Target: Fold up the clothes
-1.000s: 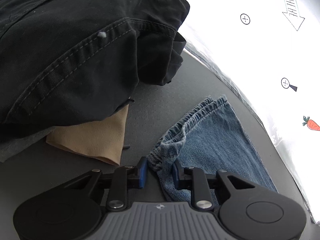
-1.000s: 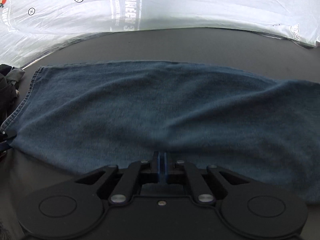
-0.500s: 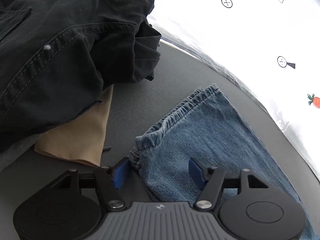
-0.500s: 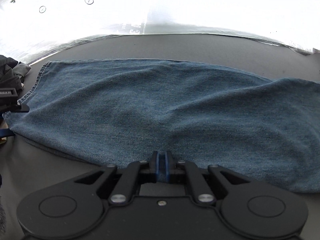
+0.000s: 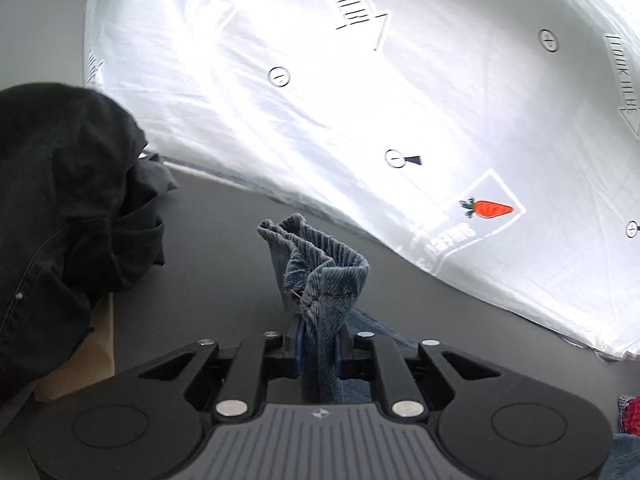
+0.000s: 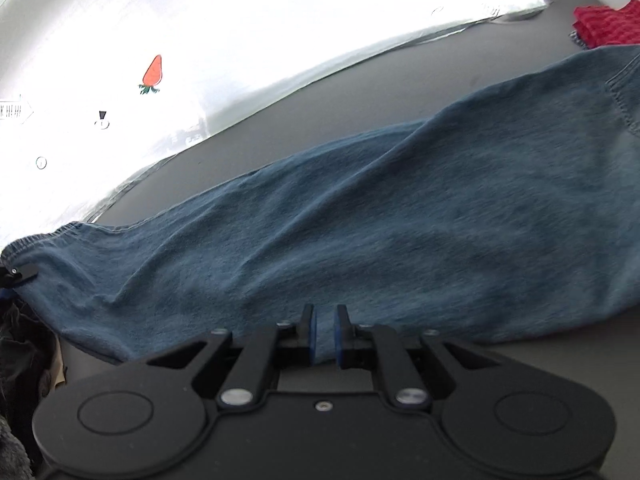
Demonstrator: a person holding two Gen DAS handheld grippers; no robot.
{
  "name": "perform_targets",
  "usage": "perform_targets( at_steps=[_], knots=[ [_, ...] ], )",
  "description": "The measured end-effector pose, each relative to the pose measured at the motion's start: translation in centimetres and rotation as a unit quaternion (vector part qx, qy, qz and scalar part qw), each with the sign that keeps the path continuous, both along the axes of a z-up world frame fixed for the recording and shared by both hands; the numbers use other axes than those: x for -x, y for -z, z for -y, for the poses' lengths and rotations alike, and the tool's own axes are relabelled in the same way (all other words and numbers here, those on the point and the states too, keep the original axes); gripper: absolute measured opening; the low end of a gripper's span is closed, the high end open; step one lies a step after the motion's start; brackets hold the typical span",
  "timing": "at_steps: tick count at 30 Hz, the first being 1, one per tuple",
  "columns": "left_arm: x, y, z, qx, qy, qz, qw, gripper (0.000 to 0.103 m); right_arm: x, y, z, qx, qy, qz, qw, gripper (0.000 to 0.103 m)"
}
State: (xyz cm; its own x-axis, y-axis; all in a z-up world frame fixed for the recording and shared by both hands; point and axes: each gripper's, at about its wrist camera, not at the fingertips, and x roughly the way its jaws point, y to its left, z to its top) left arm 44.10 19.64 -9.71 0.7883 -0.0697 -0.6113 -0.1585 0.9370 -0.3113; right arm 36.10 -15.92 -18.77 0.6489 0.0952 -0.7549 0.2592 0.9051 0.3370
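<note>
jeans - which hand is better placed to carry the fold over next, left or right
Left, probably. The left gripper is closing on the bunched hem of the jeans, lifted off the table. The right gripper is opening at their near edge.

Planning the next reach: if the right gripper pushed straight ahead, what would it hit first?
Most likely the blue denim garment, already between the right gripper fingers as they open; dark table beyond.

Ribbed blue denim jeans (image 5: 320,280) are bunching between the matt black plastic left gripper (image 5: 318,346), rumpled black cloth (image 5: 60,208) is lying to its left, and a glossy white printed sheet (image 5: 360,100) is gleaming beyond.
</note>
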Motion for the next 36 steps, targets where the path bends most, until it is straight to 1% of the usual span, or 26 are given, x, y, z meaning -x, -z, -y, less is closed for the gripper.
perform_targets(
  at_steps=[1, 3, 5, 7, 10, 11, 12, 13, 14, 15, 16, 17, 18, 19, 20, 21, 22, 24, 26, 28, 29, 30, 32, 33, 35, 36],
  knots=[
    [0.1, -0.9, 1.4, -0.001, 0.018, 0.013, 0.9998, 0.015, 0.6, -0.4, 0.8, 0.004, 0.008, 0.005, 1.0, 0.01],
    [0.1, -2.6, 5.2, -0.004, 0.069, 0.042, 0.9967, 0.015, 2.1, -1.2, 2.9, 0.011, 0.028, 0.012, 0.999, 0.01],
    [0.6, -3.8, 9.9, -0.015, 0.127, 0.071, 0.9892, 0.014, 3.7, -1.7, 5.1, 0.014, 0.044, 0.017, 0.999, 0.01],
    [1.3, -4.4, 15.5, -0.019, 0.195, 0.092, 0.9762, 0.014, 5.4, -2.2, 7.4, 0.026, 0.06, 0.015, 0.998, 0.01],
    [2.6, -2.7, 24.1, -0.014, 0.287, 0.091, 0.9535, 0.016, 7.7, -2.2, 10.7, 0.041, 0.082, 0.001, 0.996, 0.01],
    [3.4, -1.6, 26.9, -0.016, 0.318, 0.083, 0.9443, 0.017, 8.4, -2.1, 11.7, 0.045, 0.09, -0.005, 0.995, 0.011],
    [4.1, 0.0, 29.8, -0.021, 0.348, 0.068, 0.9348, 0.023, 8.9, -1.9, 12.7, 0.046, 0.098, -0.012, 0.994, 0.011],
    [4.7, 1.8, 32.4, -0.028, 0.375, 0.039, 0.9259, 0.033, 9.6, -1.6, 14.0, 0.049, 0.109, -0.021, 0.993, 0.012],
    [5.1, 3.7, 34.6, -0.032, 0.402, 0.001, 0.9152, 0.037, 10.2, -1.4, 15.0, 0.051, 0.118, -0.029, 0.991, 0.016],
    [5.4, 5.2, 36.1, -0.033, 0.424, -0.04, 0.9042, 0.04, 10.8, -1.2, 16.0, 0.053, 0.128, -0.037, 0.99, 0.022],
    [5.8, 6.4, 36.9, -0.027, 0.434, -0.071, 0.8979, 0.04, 11.4, -1.0, 16.9, 0.055, 0.136, -0.045, 0.988, 0.024],
    [6.2, 7.0, 36.9, -0.017, 0.433, -0.085, 0.8971, 0.041, 11.9, -0.9, 17.6, 0.058, 0.142, -0.049, 0.987, 0.027],
    [6.9, 7.2, 36.4, -0.007, 0.429, -0.086, 0.899, 0.05, 12.4, -0.8, 18.2, 0.061, 0.146, -0.052, 0.986, 0.03],
    [7.3, 7.1, 35.6, -0.004, 0.424, -0.082, 0.902, 0.068, 12.7, -1.0, 18.7, 0.066, 0.146, -0.05, 0.986, 0.032],
    [7.7, 6.9, 34.8, -0.009, 0.416, -0.075, 0.9062, 0.075, 12.7, -1.1, 19.0, 0.069, 0.143, -0.047, 0.986, 0.034],
    [7.8, 6.7, 33.8, -0.018, 0.403, -0.068, 0.9126, 0.079, 12.4, -1.4, 19.1, 0.07, 0.135, -0.039, 0.988, 0.034],
    [7.7, 6.5, 32.6, -0.029, 0.387, -0.061, 0.9197, 0.079, 12.0, -1.6, 19.2, 0.072, 0.128, -0.032, 0.989, 0.034],
    [6.7, 5.9, 30.1, -0.047, 0.338, -0.061, 0.9378, 0.079, 10.8, -2.2, 19.2, 0.073, 0.106, -0.012, 0.992, 0.038],
    [5.7, 6.0, 27.3, -0.066, 0.281, -0.064, 0.9553, 0.079, 9.4, -2.6, 19.1, 0.068, 0.079, 0.01, 0.995, 0.048],
    [4.5, 6.3, 24.4, -0.08, 0.224, -0.075, 0.9684, 0.078, 7.0, -2.3, 18.6, 0.058, 0.043, 0.022, 0.997, 0.05],
    [4.0, 6.8, 23.1, -0.078, 0.201, -0.084, 0.9728, 0.078, 5.7, -2.0, 18.2, 0.054, 0.024, 0.023, 0.998, 0.05],
    [3.6, 7.4, 22.0, -0.071, 0.182, -0.096, 0.9761, 0.078, 4.5, -1.4, 18.0, 0.049, 0.01, 0.016, 0.999, 0.05],
    [2.8, 8.5, 19.7, -0.054, 0.146, -0.117, 0.9808, 0.077, 2.0, 0.4, 17.5, 0.034, -0.01, -0.009, 0.999, 0.05],
    [2.5, 8.9, 19.0, -0.041, 0.138, -0.126, 0.9816, 0.077, 0.9, 1.3, 17.2, 0.029, -0.018, -0.022, 0.999, 0.051],
    [1.8, 10.0, 17.9, -0.012, 0.127, -0.141, 0.9818, 0.077, -0.2, 2.4, 16.4, 0.042, -0.015, -0.05, 0.998, 0.05],
    [1.5, 10.5, 17.5, 0.009, 0.125, -0.143, 0.9818, 0.076, -0.6, 2.9, 16.1, 0.047, -0.013, -0.062, 0.997, 0.049]
  ],
)
